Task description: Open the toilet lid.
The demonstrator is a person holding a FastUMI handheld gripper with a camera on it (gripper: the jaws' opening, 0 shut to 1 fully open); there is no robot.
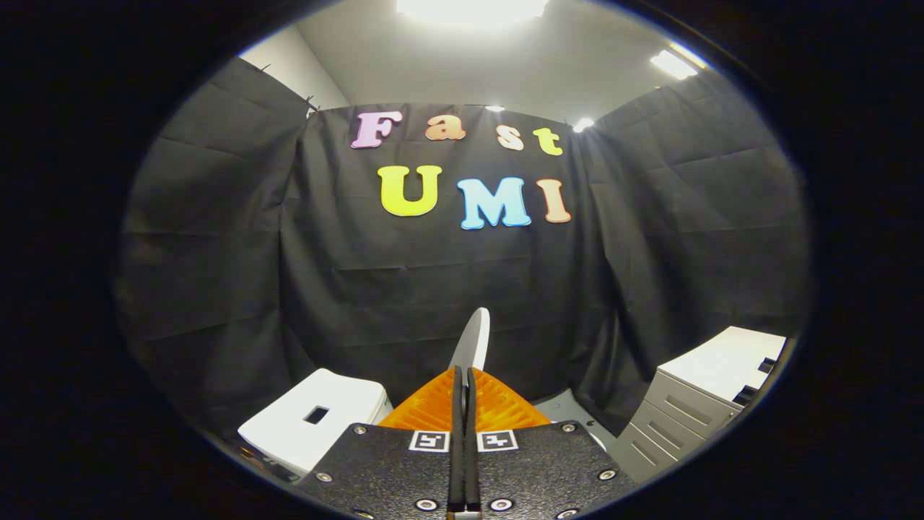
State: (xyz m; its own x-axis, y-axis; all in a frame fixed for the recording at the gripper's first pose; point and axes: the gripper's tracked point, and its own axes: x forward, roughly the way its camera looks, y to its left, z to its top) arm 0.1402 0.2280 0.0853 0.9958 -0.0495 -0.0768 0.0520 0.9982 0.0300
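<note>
My gripper [463,371] is shut, its two orange fingers [426,404] pressed almost together with only a thin dark slit between them. The white toilet lid [473,339] runs straight on from the fingertips, seen edge-on as a narrow white blade against the black cloth wall. Its near rim sits pinched between the fingertips. A white toilet tank [317,419] with a small dark rectangular opening on top lies just left of the fingers.
A grey drawer cabinet [693,412] with a white top stands to the right of the fingers, close to the cloth wall. Black cloth walls enclose the booth on three sides. A patch of grey floor [559,408] shows beyond the right finger.
</note>
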